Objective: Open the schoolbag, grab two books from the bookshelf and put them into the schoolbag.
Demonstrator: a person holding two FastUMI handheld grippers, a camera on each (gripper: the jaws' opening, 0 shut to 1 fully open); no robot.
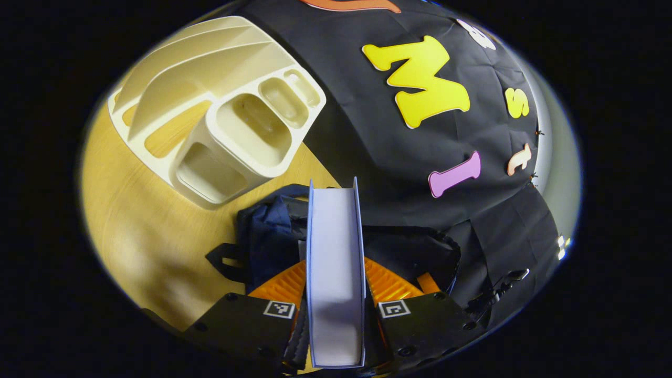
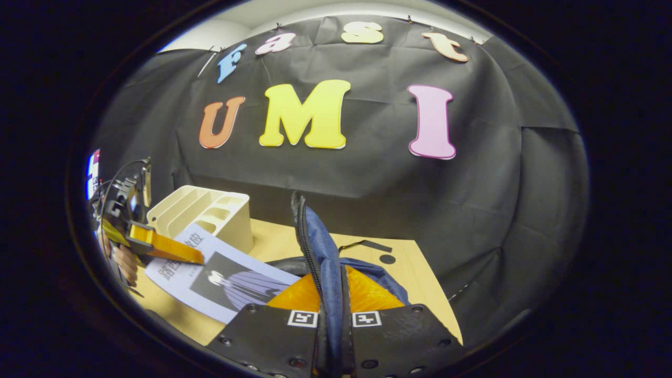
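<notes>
My left gripper (image 1: 336, 287) is shut on a book (image 1: 336, 273), seen edge-on with pale pages between light blue covers. It hangs above the dark navy schoolbag (image 1: 268, 236). In the right gripper view the same book (image 2: 226, 281) shows a lavender cover with a dark picture, held by the left gripper (image 2: 157, 247) over the bag's left side. My right gripper (image 2: 332, 294) is shut on the schoolbag's zippered flap (image 2: 317, 247) and holds it upright. The cream bookshelf (image 1: 231, 121) stands behind on the table, with no book in its slots.
The wooden table (image 1: 136, 231) runs left of the bag and ends at a right edge (image 2: 436, 299). The bookshelf (image 2: 210, 212) sits near the black cloth wall (image 2: 472, 199). A hand (image 2: 123, 262) holds the left gripper. A bag strap (image 2: 367, 244) lies behind the flap.
</notes>
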